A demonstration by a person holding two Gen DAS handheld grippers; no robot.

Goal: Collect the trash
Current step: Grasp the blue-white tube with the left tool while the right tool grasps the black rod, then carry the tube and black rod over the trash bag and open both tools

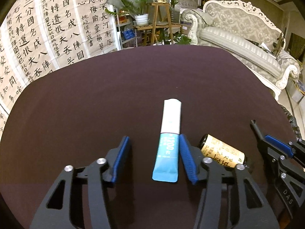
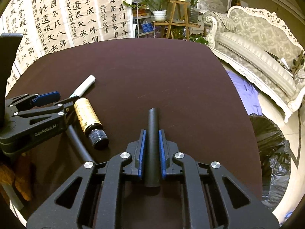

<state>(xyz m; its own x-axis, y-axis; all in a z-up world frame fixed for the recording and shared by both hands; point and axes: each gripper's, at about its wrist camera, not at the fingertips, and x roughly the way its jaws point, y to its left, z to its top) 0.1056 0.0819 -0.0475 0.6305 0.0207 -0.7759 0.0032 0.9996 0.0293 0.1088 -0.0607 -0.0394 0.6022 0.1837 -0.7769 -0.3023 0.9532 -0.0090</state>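
A white and blue tube [image 1: 168, 143] lies on the dark table [image 1: 95, 105], between the open fingers of my left gripper [image 1: 153, 145], close to the right pad [image 1: 186, 160]. The tube also shows in the right wrist view [image 2: 83, 85], with my left gripper [image 2: 55, 100] around its near end. A small dark bottle with a tan label [image 1: 223, 152] lies on its side just right of the left gripper; it shows in the right wrist view too [image 2: 89, 120]. My right gripper [image 2: 152, 139] is shut on a black cylinder [image 2: 152, 147], held over the table.
A black trash bag [image 2: 274, 152] stands open on the floor off the table's right edge. An ornate pale sofa [image 1: 244, 43] is to the right. Calligraphy sheets [image 1: 47, 28] hang behind the table, and potted plants on a wooden stand [image 1: 160, 13] are at the back.
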